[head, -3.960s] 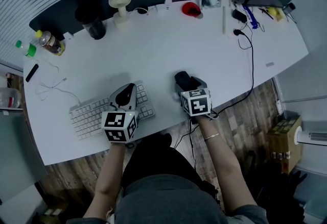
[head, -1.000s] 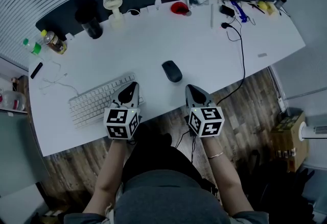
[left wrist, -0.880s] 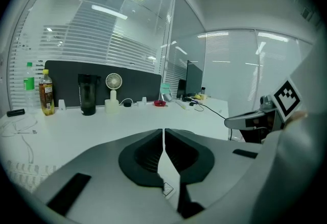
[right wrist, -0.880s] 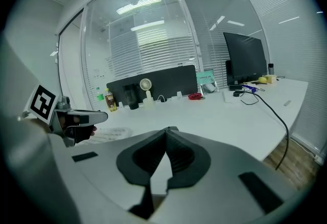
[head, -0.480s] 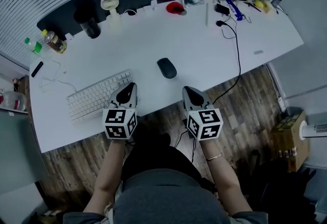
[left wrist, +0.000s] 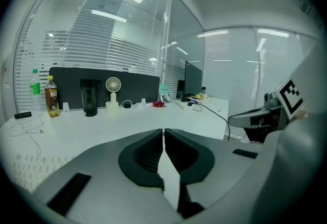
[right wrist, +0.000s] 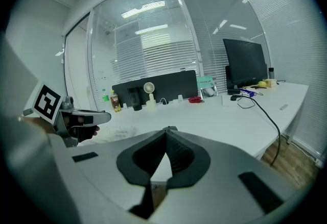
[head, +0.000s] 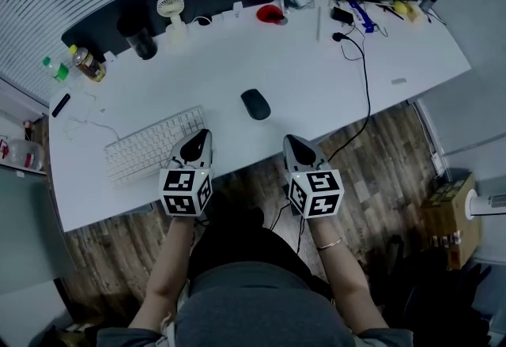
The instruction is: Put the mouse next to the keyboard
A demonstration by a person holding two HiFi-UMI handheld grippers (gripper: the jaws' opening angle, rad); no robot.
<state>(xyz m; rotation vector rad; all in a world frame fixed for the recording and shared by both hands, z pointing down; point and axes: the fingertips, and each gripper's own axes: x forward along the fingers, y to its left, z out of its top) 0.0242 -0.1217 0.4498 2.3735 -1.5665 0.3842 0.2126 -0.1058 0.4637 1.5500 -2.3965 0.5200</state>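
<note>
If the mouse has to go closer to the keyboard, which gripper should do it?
Probably the right gripper. The mouse lies right of the keyboard, on the right gripper's side, so it can grab it and bring it over. The left gripper sits at the keyboard's end. Both are shut and empty.

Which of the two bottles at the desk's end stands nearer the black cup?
The amber, yellow-capped bottle; the green-capped one stands beyond it, farther from the cup.

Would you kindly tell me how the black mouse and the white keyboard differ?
The black oval mouse is dark; the white rectangular keyboard is pale. The mouse is small and rounded; the keyboard is much longer and flat. Both lie on the white desk, apart.
</note>
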